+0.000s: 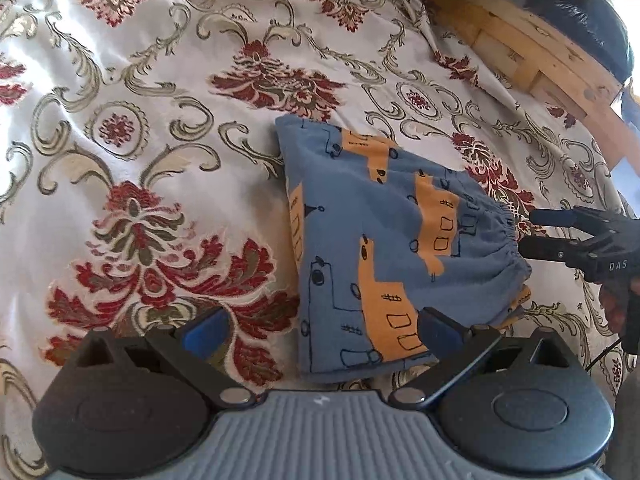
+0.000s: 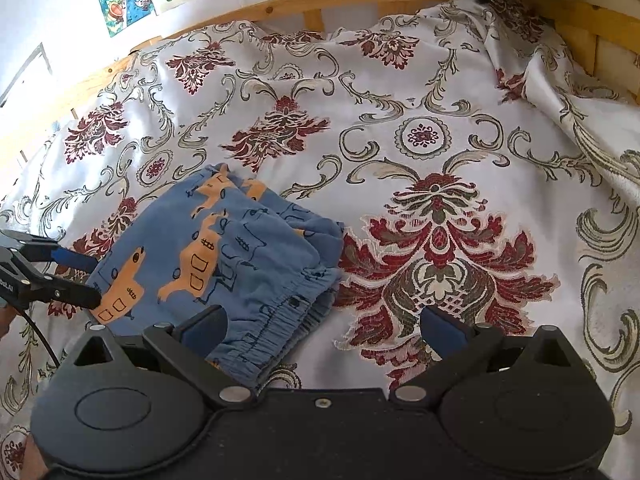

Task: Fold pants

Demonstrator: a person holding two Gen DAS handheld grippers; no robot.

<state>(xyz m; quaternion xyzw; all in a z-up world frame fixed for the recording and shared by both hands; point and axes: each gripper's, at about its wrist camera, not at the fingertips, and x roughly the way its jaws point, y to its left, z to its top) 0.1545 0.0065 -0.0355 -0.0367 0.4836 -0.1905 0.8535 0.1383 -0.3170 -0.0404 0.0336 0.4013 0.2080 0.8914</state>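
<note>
1. Blue pants printed with orange vehicles lie folded into a compact block on the floral bedspread, elastic waistband toward the right gripper.
2. Long axis: judged to run from the waistband away to the folded far edge.
3. Left gripper: jaws wide, empty, one finger over the pants' near edge.
4. Right gripper: slightly parted, empty, just beside the waistband, equally near.
5. Wooden bed frame borders the bedspread.

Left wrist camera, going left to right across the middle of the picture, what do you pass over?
Patterned bedspread → folded blue pants → right gripper, open at the elastic waistband.
</note>
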